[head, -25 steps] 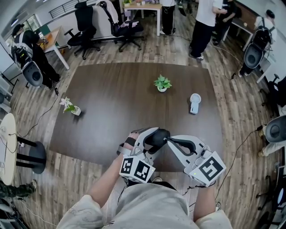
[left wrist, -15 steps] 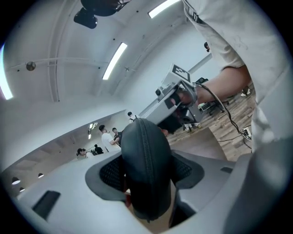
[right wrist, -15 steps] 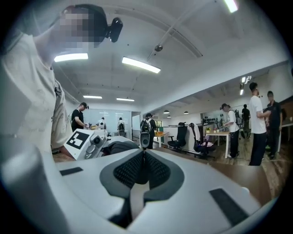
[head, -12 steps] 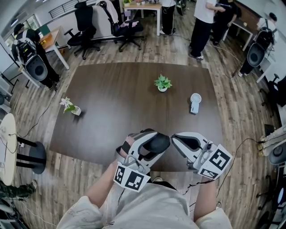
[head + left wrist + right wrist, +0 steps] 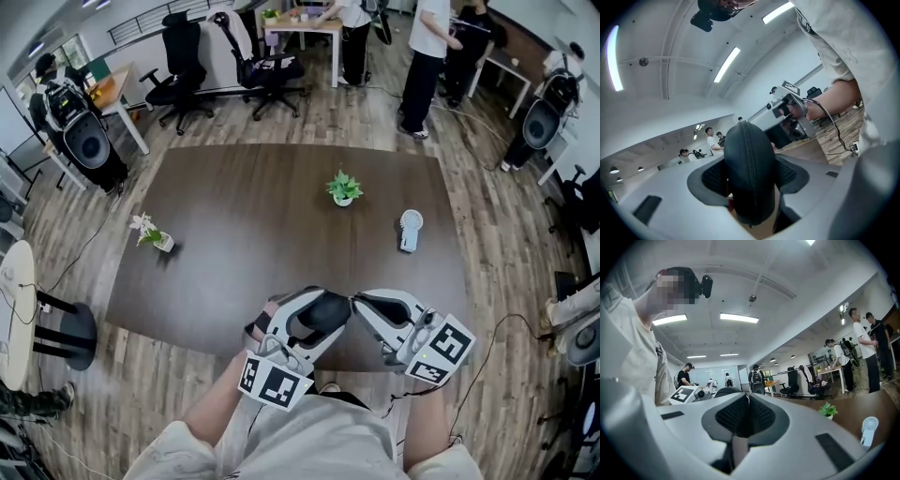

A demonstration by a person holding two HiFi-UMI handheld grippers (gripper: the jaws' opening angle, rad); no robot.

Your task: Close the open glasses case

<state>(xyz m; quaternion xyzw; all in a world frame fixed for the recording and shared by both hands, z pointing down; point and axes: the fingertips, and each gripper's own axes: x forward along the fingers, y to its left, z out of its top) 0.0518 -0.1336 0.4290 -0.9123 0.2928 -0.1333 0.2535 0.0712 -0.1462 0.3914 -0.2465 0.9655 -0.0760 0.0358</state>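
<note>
The glasses case (image 5: 748,164) now reads as closed. In the left gripper view a zip seam runs unbroken up its black ridge with no gap showing, though its lower end is hidden behind the pads. The left gripper (image 5: 328,311) has its jaws spread fairly wide and clamped on the case's two sides. It carries the case in the air over the near edge of the counter (image 5: 253,234), at 6 o'clock in the head view.

The right gripper (image 5: 356,302) sits at the case's 3 o'clock end with its jaws pressed together. Its own view shows nothing between them, and the case shows there as a dark hump off at 10 o'clock. Whether the tip touches the case I cannot tell. My judgement is that the closing is done or nearly so, with only a check of the hidden end left.

A second ago the right tip was pushed against the case's rounded end. Since then that gripper has rolled, so its marker cube faces the head camera at a new angle. The left gripper's marker cube has swung closer to the person's body. The potted plant (image 5: 343,187) at 12 o'clock and the handheld fan (image 5: 410,230) at 1 o'clock have kept their places on the counter.
</note>
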